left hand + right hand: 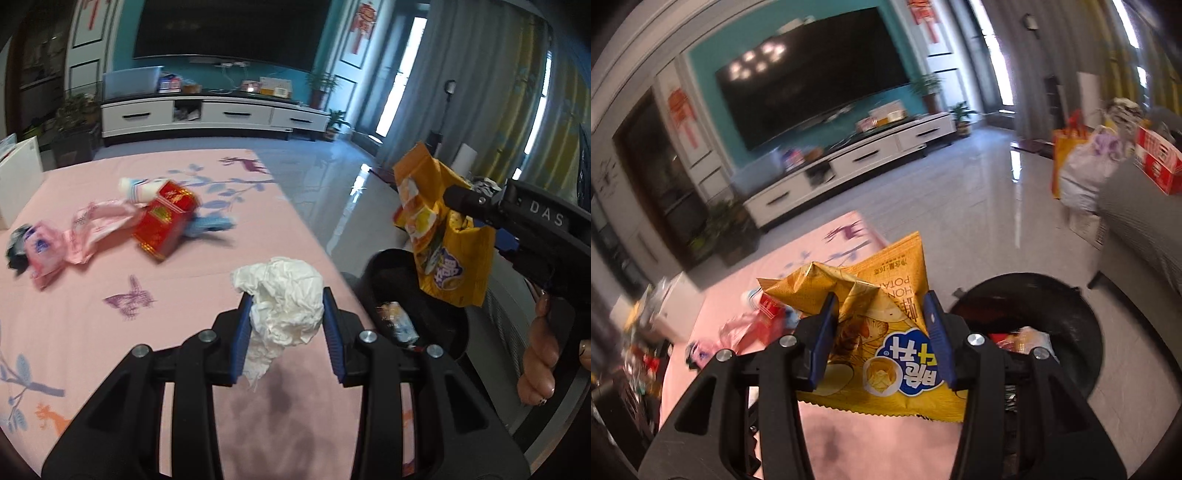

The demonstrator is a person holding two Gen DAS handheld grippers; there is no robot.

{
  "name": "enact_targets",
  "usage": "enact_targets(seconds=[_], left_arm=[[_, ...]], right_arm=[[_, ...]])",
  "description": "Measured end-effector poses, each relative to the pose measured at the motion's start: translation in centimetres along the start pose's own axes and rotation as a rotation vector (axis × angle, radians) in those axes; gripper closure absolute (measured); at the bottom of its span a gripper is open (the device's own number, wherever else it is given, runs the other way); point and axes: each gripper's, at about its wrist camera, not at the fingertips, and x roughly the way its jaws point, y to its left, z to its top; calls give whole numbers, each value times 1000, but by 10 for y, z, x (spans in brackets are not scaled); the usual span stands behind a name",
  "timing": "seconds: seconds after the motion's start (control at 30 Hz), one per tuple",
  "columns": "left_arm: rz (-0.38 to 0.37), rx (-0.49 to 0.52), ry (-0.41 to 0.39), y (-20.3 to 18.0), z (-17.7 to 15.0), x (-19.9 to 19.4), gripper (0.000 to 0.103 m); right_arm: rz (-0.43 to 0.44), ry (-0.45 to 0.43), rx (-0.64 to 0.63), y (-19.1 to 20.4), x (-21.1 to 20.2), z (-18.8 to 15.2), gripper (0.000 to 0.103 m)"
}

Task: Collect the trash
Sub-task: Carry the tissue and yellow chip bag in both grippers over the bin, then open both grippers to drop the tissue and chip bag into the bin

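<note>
Both grippers carried loads toward the bin. The left gripper [286,325] stood narrowly parted, its 2 blue pads pressed on a crumpled white tissue [282,295], which bulged above the fingertips and trailed a loose tail below them. The right gripper [882,332] stood about half parted around a yellow potato chip bag [882,354]; the bag filled the gap, its torn top folded ahead of the fingertips and its bottom edge hanging below.

The black trash bin [1086,325] lay below and to the right of the right gripper's fingertips, wrappers already inside. In the left wrist view the bin [380,262] sat to the right of the tissue, with the chip bag [443,236] hanging over its near rim.

Left on the pink tablecloth [184,321], ahead and left of the left gripper: a red box [164,225], a pink wrapper [88,232].

Judgement on the drop: each load should sit fully over the bin's mouth before release. The bag is broad and light, so release low, clear of the rim. The tissue's tail may cling to a pad; open wide. Releasing 1 hand at a time would avoid crowding.
</note>
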Motion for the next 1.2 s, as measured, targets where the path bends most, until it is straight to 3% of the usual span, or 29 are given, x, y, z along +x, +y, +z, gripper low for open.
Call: enact_targets(seconds=[0.23,0.43,0.77,1.2], left_arm=[[-47,123,22,-70,-1,31,66],[-103,179,67,-106,-6,61,66],[-224,146,168,-124,-1,113,66],[-311,146,272,-139,-10,150,62]], right_arm=[[-94,-10,125,-63,-1,7,55],[-159,12,235,-104,7,1,55],[-234,144,386,-150,48,-15,55],[-303,172,473,-162,58,-20,53]])
